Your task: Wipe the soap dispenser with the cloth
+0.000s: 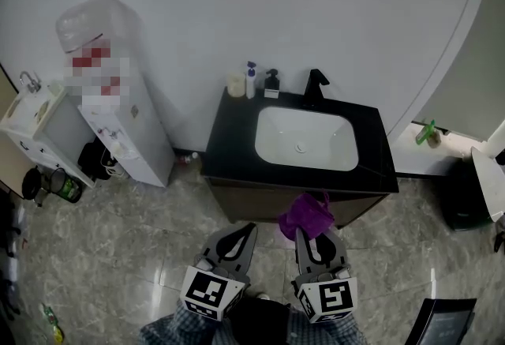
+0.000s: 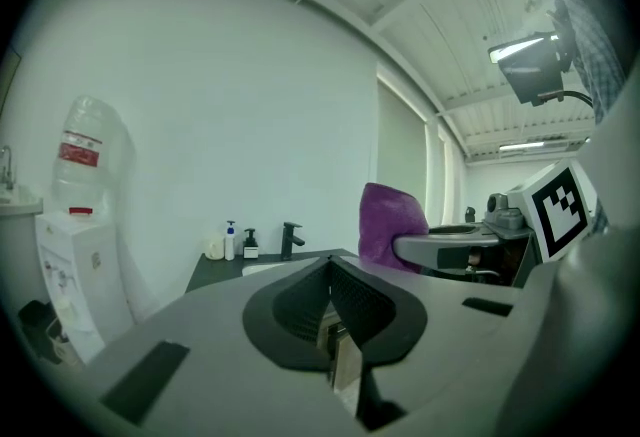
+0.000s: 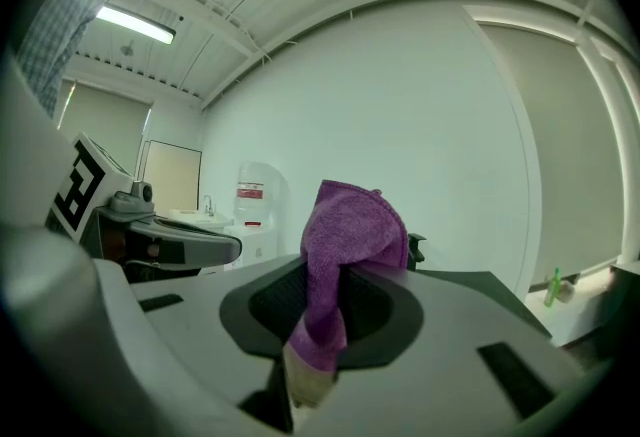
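Purple cloth (image 3: 350, 235) is pinched in the right gripper (image 1: 310, 245), whose jaws clamp its lower folds while the rest bunches up past the tips. Just left of it, the left gripper (image 1: 241, 242) has its jaws pressed together with nothing between them. Both hang near, short of the front edge of the black counter (image 1: 229, 142). Beyond that edge lies the white basin (image 1: 304, 138), then the faucet (image 1: 316, 86) at the far rim. The dispenser (image 1: 271, 84), a dark pump bottle, stands upright at the counter's far left, just beside a white bottle (image 1: 251, 80) with a blue pump, which could equally be the one meant. Either way it lies far and left of the cloth, well apart. The right gripper would likely need to reach forward and leftward over the basin's left end. The left gripper lines up more directly and looks better placed to steady the bottle.
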`<state>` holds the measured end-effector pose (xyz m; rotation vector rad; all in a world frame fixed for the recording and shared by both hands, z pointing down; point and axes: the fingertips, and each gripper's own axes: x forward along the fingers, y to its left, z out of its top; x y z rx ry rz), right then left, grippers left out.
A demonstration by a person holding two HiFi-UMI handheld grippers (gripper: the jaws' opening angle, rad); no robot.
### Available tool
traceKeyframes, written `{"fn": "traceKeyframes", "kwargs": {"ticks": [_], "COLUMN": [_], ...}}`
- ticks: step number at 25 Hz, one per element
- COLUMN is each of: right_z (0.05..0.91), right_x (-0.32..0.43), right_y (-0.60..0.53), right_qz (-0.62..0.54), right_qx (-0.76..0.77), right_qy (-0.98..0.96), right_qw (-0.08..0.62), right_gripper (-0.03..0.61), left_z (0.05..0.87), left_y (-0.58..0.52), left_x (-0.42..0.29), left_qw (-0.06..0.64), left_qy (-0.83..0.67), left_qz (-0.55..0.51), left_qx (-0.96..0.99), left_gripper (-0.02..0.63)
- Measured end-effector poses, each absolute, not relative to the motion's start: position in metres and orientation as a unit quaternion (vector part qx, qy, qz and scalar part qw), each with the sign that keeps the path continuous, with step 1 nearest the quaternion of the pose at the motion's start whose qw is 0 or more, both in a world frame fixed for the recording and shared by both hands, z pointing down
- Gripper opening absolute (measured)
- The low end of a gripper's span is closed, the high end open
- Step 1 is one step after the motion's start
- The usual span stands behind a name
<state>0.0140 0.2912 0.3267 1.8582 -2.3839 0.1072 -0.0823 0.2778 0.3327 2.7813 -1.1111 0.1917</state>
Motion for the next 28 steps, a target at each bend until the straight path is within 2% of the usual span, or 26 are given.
{"fn": "traceKeyframes", "kwargs": {"ticks": [17, 28], "right_z": [0.339, 0.337], "right_x": [0.059, 0.072], "right_y": [0.315, 0.287], "right_qz": [0.052, 0.042], "right_qx": [0.615, 0.617], "right_qy": [-0.786, -0.785], "right_qw": [0.046, 0.035], "right_gripper": [0.077, 0.077], "left_z": [0.329, 0.328], "left_y": [0.302, 0.269], "left_x": [-0.057, -0.044], "left_qw": [0.061, 0.045], "left_qy": [-0.398, -0.400], "left_qz": [0.064, 0.056], "left_qx": [0.913, 0.914], "left_gripper": [0.002, 0.002]}}
